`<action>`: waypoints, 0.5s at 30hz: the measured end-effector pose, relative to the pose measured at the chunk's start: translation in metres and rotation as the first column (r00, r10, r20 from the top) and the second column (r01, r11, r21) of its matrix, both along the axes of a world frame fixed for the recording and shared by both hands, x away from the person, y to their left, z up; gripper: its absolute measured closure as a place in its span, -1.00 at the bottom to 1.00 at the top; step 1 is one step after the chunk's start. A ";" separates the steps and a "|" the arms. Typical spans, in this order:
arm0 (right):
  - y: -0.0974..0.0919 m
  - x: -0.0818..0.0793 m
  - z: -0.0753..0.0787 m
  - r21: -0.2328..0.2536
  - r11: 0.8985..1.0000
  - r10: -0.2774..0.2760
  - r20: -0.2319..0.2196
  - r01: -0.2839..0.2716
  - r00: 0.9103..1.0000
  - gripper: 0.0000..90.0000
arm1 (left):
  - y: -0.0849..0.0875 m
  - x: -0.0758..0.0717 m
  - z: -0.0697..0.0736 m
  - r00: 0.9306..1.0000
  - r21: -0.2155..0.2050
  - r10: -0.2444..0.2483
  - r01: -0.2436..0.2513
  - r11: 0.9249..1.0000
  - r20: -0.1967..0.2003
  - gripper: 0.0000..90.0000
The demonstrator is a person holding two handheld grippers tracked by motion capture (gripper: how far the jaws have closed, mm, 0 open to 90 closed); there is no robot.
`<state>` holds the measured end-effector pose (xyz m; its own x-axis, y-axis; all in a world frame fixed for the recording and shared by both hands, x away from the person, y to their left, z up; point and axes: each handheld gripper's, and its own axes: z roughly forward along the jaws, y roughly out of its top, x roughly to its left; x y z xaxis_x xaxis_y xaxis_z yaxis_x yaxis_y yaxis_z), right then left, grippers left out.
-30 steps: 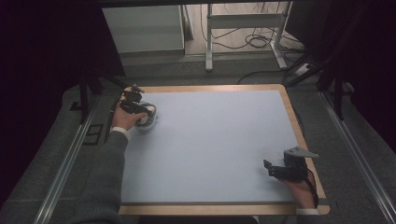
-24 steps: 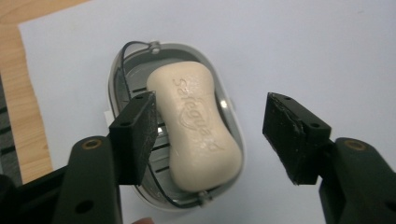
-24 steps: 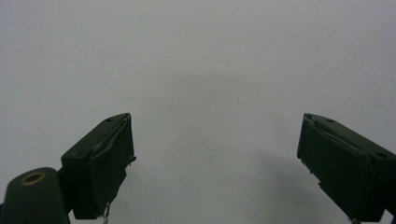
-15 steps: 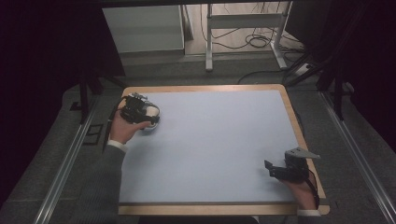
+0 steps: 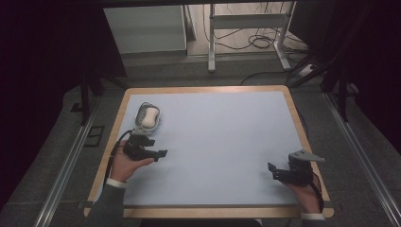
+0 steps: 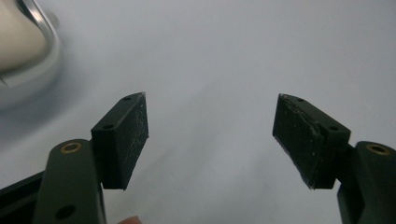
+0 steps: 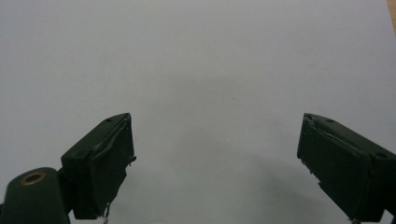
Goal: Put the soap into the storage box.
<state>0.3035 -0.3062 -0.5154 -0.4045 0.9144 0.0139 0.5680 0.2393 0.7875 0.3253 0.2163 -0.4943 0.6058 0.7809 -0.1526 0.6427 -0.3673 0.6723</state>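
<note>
Left hand-held gripper (image 5: 158, 153) level, jaws just opened, beside dish (image 5: 147, 116)

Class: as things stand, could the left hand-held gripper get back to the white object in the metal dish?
Probably yes: the left hand-held gripper is open, near the dish, with bare mat between.

- I see grey floor (image 5: 246, 66) beyond the table, dim w/ dark edges left & right.
- Far centre: white metal frame legs (image 5: 212, 42), black cables (image 5: 255, 40) tangled on floor betw. them.
- Far left: pale cabinet (image 5: 144, 28).
- Metal rails (image 5: 64, 175) flank both sides.
</note>
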 end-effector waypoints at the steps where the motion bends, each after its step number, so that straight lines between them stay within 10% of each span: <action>1: 0.000 0.000 0.000 0.000 1.000 0.000 0.000 0.000 1.000 -0.76 | 0.001 -0.003 -0.003 1.000 0.002 0.005 -0.005 1.000 0.001 -0.39; 15: 0.001 0.000 0.000 -0.001 1.000 -0.001 0.001 0.001 1.000 -0.76 | 0.013 -0.030 -0.023 0.999 -0.011 0.036 -0.036 0.999 0.003 -0.38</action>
